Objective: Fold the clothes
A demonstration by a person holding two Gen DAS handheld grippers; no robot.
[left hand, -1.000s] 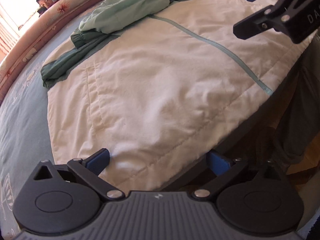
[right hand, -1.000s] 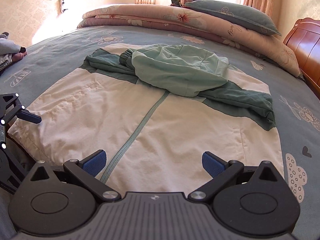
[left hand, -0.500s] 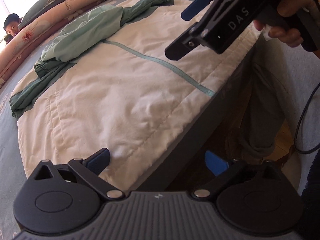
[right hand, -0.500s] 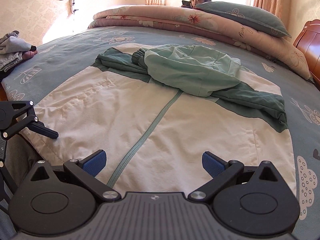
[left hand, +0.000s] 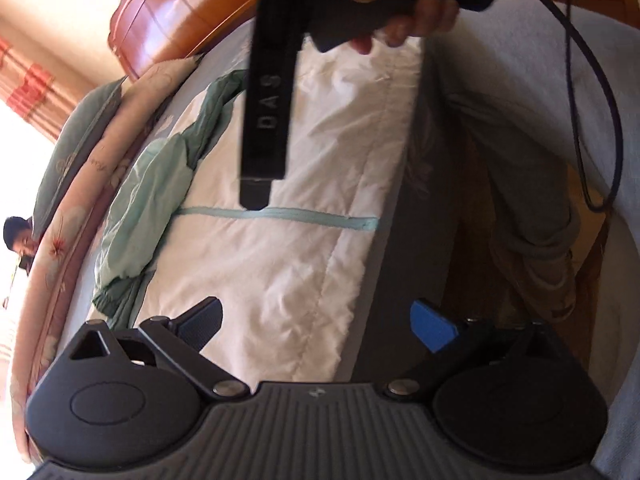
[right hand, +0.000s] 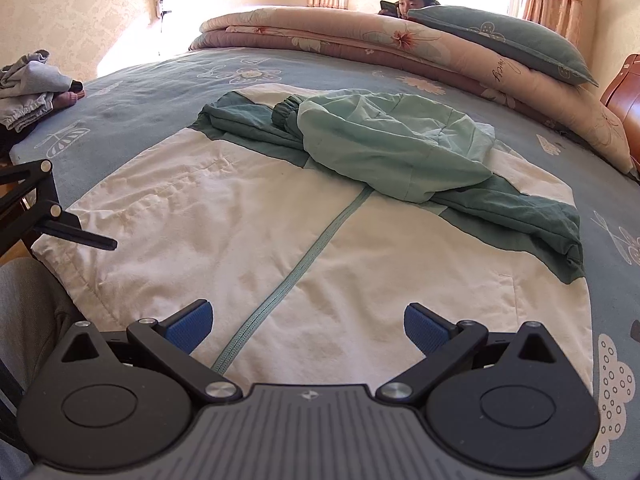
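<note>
Both grippers stand wide apart at the jaws and hold nothing. Our left gripper [left hand: 316, 322] has swung round since half a second ago: its camera then looked along the jacket toward the pillow end, and now looks across the hem, one blue pad over white cloth, the other past the bed's edge over the floor. Our right gripper [right hand: 306, 322] has barely shifted, hovering low above the hem with the teal zipper [right hand: 304, 258] running up between its fingers.

The jacket [right hand: 248, 216] lies flat, front up, on the blue floral bedsheet [right hand: 160, 92], white body nearest us, its green sleeves [right hand: 400, 148] folded across the chest.

In the left view the right gripper's black body, marked DAS, covers much of the jacket, and the hand [left hand: 404, 12] gripping it is cut off at the top; this view is blurred. In the right view only the left gripper's finger tip shows at the left edge. A person behind the folded quilt [right hand: 400, 44] and pillow [right hand: 508, 40] is mostly hidden. Grey clothes [right hand: 32, 88] sit at the far left.
</note>
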